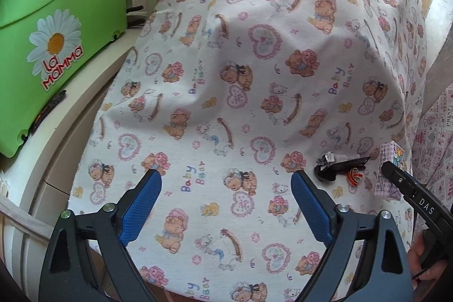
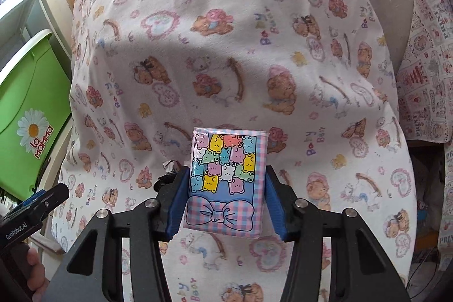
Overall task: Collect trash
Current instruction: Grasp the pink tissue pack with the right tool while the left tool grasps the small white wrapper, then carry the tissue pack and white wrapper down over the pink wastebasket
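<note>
"La Mamma": green bin (image 1: 65,27)

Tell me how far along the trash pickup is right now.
Nothing looks binned yet. In hand: the right gripper is clamped on the pastel tissue pack. The left gripper is open and empty over the teddy-print cloth. Left to collect: the crumpled foil scrap, a black plastic piece and an orange scrap beside it. The green bin stands at the side.

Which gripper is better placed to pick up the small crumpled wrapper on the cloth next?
Left. The left gripper is open and empty, and the crumpled wrapper lies just beside it. The right gripper already grips the tissue pack.
</note>
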{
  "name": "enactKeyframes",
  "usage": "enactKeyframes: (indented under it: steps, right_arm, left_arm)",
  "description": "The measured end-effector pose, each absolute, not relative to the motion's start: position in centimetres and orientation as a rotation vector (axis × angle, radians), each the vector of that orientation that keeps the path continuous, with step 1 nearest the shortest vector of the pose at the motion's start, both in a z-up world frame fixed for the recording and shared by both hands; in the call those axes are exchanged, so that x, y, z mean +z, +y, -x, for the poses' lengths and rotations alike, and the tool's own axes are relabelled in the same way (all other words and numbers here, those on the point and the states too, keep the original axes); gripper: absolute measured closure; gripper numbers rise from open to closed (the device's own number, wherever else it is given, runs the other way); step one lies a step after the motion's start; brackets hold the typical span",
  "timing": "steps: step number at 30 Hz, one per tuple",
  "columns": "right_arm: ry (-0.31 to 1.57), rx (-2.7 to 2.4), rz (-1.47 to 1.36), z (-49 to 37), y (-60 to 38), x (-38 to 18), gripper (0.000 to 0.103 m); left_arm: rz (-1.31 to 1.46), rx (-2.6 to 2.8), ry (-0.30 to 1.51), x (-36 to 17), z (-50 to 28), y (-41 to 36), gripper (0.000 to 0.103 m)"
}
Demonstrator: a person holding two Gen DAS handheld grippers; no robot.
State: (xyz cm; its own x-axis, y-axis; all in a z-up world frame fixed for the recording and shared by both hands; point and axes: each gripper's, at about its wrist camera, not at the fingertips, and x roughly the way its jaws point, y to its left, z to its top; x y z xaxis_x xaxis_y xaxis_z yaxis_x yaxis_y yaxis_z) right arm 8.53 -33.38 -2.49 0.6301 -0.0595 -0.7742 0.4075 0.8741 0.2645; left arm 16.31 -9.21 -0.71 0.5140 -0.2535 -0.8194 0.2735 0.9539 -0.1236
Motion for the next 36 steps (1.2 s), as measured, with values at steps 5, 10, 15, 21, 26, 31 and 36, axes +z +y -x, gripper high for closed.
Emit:
enactKeyframes:
  steps: [5,10,15,21,26,31,36]
  right_arm:
    - [0.894,-0.313,-0.439,-7.6,-35.3,-2.3,0.050]
    - [0.926,-0.330,-0.450,-7.2,-36.7,-2.8,0.050]
    - [0.942,-0.330,-0.447,-7.3,-36.8,-2.9,0.050]
    - [0.941,-0.335,-0.493,-7.5,-37.2,-2.9,0.050]
    - [0.936,-0.337,-0.481,-7.8,-37.2,-2.7,0.050]
    - [0.948,-0.329,-0.469,-7.9,-37.0,-2.8,0.050]
    - [0.953,-0.329,-0.460,-8.1,-36.6,-2.9,0.050]
  left_arm:
    - [0.006,-0.472,1.134,-1.5,-18.8,-13.3,0.051]
    - [0.032,-0.510,1.188,-2.2,-19.6,-16.0,0.058]
    - [0.067,-0.533,1.245,-3.9,-20.2,-19.0,0.074]
    - [0.009,-0.491,1.209,-4.9,-20.4,-21.3,0.074]
    - [0.049,-0.522,1.225,-5.7,-20.5,-22.1,0.074]
    - [0.005,-0.520,1.211,-5.8,-20.0,-23.7,0.077]
    - [-0.019,-0.500,1.211,-5.9,-19.6,-24.9,0.085]
